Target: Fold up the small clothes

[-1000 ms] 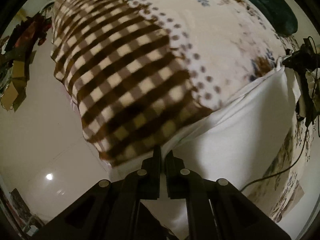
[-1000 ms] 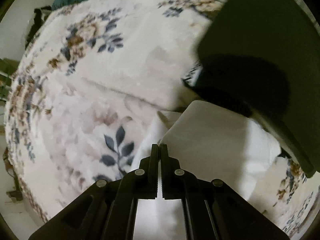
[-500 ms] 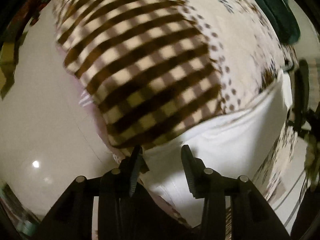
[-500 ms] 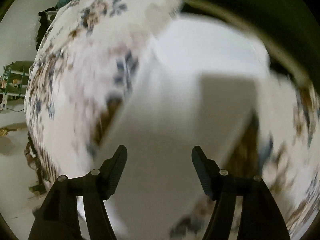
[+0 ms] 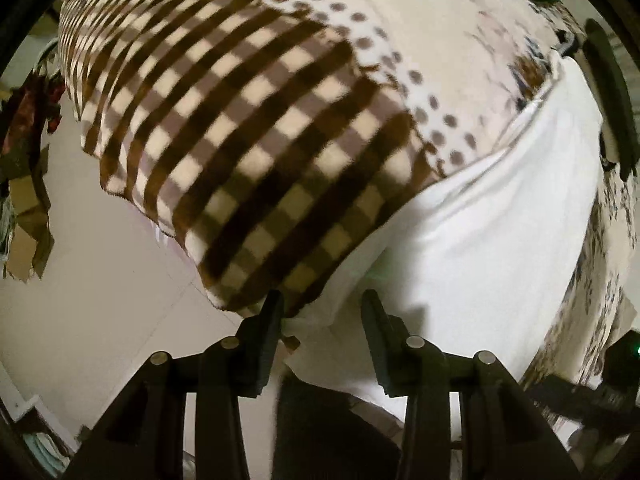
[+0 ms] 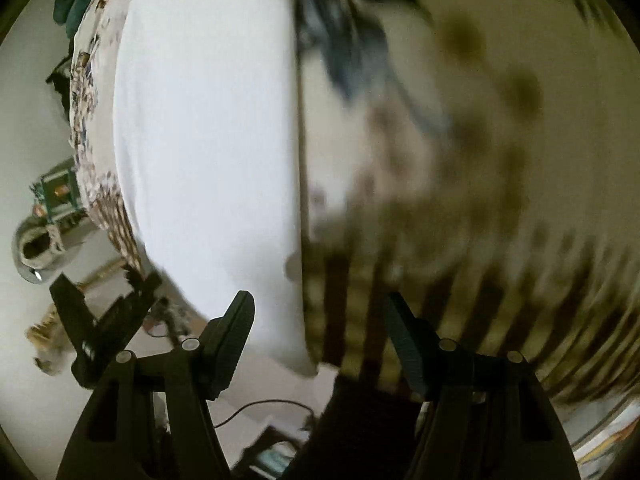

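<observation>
A white garment [image 5: 488, 236] lies flat on the bed, folded with a straight edge, at the right of the left wrist view. It fills the left middle of the right wrist view [image 6: 208, 128]. My left gripper [image 5: 322, 312] is open and empty, just above the garment's near corner. My right gripper [image 6: 320, 316] is open and empty, above the garment's lower corner. The right wrist view is blurred by motion.
A brown checked blanket [image 5: 256, 148] with a dotted border lies beside the garment, on a floral bedspread [image 5: 440, 20]. Pale floor [image 5: 100, 292] lies at the left. The checked blanket [image 6: 460, 300] also shows blurred at the right. A cable [image 6: 256, 408] lies on the floor below.
Both grippers were shut on the white garment a second ago; both have opened and let it go. The right gripper has swung round and pulled back over the garment.
</observation>
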